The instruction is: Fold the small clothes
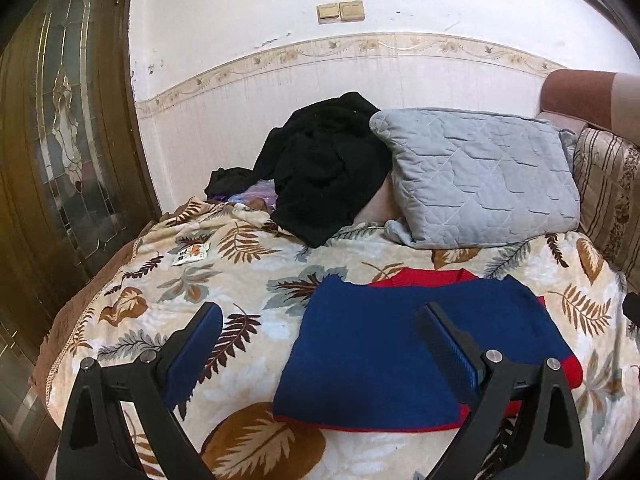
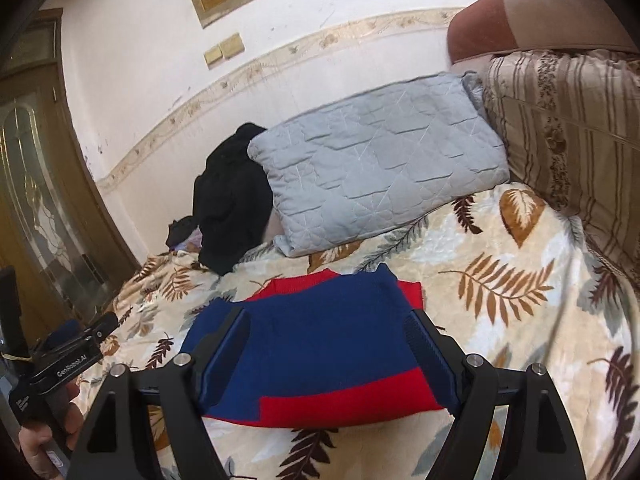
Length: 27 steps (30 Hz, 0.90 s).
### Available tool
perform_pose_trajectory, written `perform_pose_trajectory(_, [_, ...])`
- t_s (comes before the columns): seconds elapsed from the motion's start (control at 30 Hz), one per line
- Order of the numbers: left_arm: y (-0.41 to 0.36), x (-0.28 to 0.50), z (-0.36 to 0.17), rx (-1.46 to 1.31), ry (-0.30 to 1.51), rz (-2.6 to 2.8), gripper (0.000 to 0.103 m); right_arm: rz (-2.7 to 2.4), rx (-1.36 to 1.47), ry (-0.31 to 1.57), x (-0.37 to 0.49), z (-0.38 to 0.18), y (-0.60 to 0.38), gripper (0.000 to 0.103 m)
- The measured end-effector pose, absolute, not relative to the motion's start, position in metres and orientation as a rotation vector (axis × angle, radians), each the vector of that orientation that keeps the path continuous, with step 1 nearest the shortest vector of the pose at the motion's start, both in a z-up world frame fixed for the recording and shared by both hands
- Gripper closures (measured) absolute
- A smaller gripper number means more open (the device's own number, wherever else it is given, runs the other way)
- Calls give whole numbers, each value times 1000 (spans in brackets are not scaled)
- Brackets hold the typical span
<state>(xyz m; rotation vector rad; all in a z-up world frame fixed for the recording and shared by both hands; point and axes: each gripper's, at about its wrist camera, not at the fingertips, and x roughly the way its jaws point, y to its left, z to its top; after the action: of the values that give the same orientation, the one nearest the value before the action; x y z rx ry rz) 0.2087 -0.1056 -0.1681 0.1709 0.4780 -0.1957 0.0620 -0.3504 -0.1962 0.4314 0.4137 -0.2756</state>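
Observation:
A small blue and red knitted sweater lies folded on the leaf-patterned blanket; it also shows in the right wrist view. My left gripper is open and empty, hovering above the sweater's left part. My right gripper is open and empty, its fingers straddling the sweater from above. The left gripper also shows at the left edge of the right wrist view, held in a hand.
A heap of black clothes and a grey quilted pillow lie at the back by the wall. A striped brown cushion stands at the right. A small packet lies on the blanket. A wooden door is left.

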Motion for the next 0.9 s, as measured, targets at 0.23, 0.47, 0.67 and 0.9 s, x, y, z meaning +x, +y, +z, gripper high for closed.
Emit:
perform_pose_trajectory(0.23, [-106, 199, -169, 161, 483, -209, 5, -304, 432, 424, 56, -202, -350, 20])
perform_pose_trajectory(0.47, [-105, 202, -172, 149, 486, -217, 5, -305, 426, 438, 57, -206, -351, 20])
perform_pose_trajectory(0.67, [-106, 207, -177, 163, 495, -225, 5, -307, 439, 440, 59, -208, -353, 20])
perform_pose_trajectory(0.9, [-99, 214, -181, 158, 509, -204, 5, -293, 431, 451, 66, -210, -349, 20])
